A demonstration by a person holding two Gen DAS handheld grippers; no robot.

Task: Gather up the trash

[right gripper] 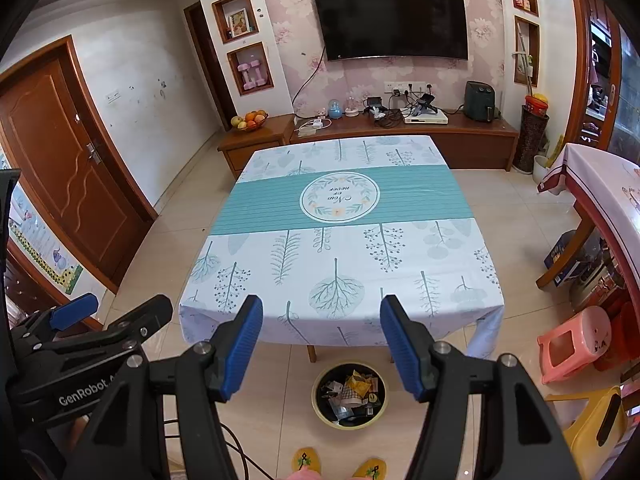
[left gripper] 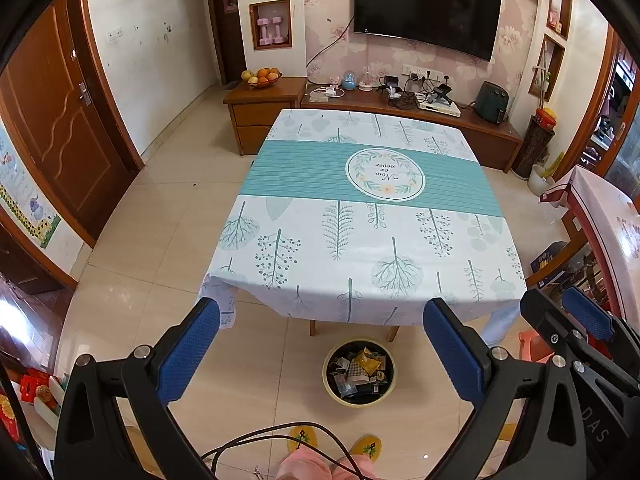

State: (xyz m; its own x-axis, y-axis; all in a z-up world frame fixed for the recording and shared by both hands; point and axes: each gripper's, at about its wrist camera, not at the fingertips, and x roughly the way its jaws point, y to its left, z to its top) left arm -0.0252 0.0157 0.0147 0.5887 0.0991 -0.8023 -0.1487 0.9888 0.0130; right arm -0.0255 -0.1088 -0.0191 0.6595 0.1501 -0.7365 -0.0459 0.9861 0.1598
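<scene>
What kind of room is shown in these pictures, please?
Most likely the living and dining room of a home. A wall-mounted television hangs above a low wooden cabinet, a fruit bowl stands on a side unit, and a dining table with a leaf-patterned cloth stands in the middle.

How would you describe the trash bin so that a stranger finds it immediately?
Start at the square table with the leaf-print tablecloth. On the tiled floor just below its near edge stands a round black bin with a yellow rim, full of crumpled wrappers. It is the only round container there, unlike the pink plastic stool.
</scene>
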